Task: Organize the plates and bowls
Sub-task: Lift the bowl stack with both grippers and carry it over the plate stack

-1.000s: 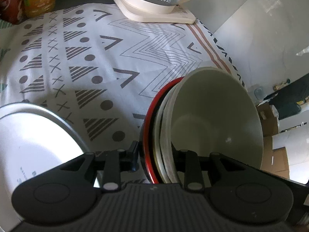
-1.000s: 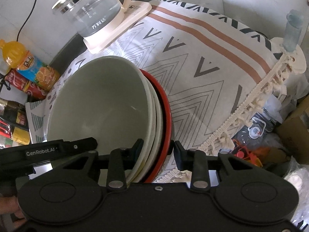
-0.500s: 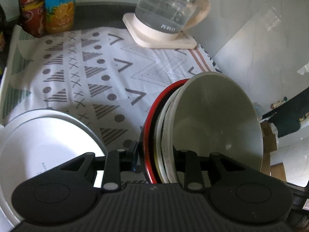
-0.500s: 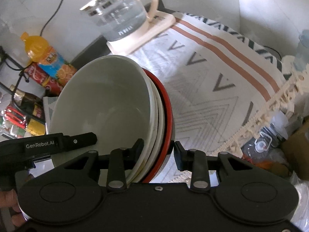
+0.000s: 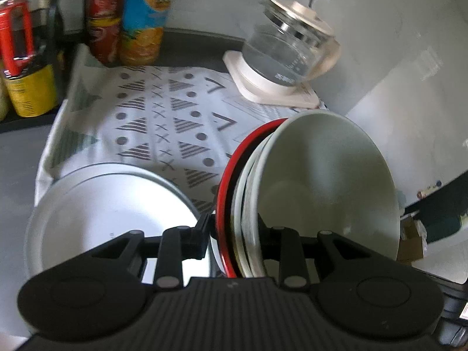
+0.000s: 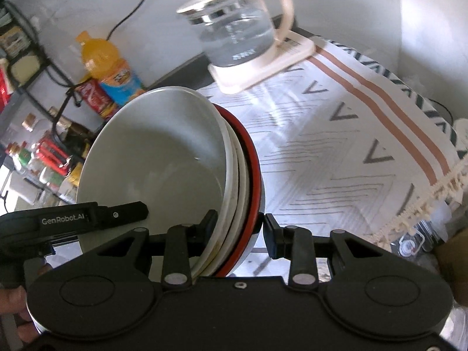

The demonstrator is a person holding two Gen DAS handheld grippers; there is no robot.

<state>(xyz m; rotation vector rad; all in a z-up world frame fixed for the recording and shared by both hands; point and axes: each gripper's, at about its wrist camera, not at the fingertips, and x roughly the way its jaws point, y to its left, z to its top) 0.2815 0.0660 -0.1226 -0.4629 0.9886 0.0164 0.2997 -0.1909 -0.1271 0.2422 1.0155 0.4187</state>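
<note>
Your left gripper (image 5: 234,234) pinches one side of the nested stack of bowls (image 5: 321,181): one finger inside the pale green ceramic bowl, the other outside the red-rimmed bowl (image 5: 225,204) at the back of the stack. Your right gripper (image 6: 241,228) grips the opposite side of the same stack (image 6: 163,158) the same way, inner finger in the pale green bowl, outer finger by the red rim (image 6: 254,181); whether that outer pad truly touches the bowl wall is hard to judge at this angle. The stack sits in the lower centre of both frames, tilted on edge.

Only the left view shows the large round white plate (image 5: 111,204), lower left, lying on the patterned white tablecloth (image 5: 163,122). Only the right view shows the cloth's terracotta stripes (image 6: 389,102) and tasselled fringe, plus your left gripper's black body (image 6: 73,219) at lower left.

Count: rims suggest four bowls, one pale green, two whitish, one red-edged. One plate. One glass kettle with a cream base (image 5: 286,58), upper right in the left view (image 6: 242,35). One orange drink bottle (image 6: 108,64) and one red can (image 6: 92,99) beside it.
</note>
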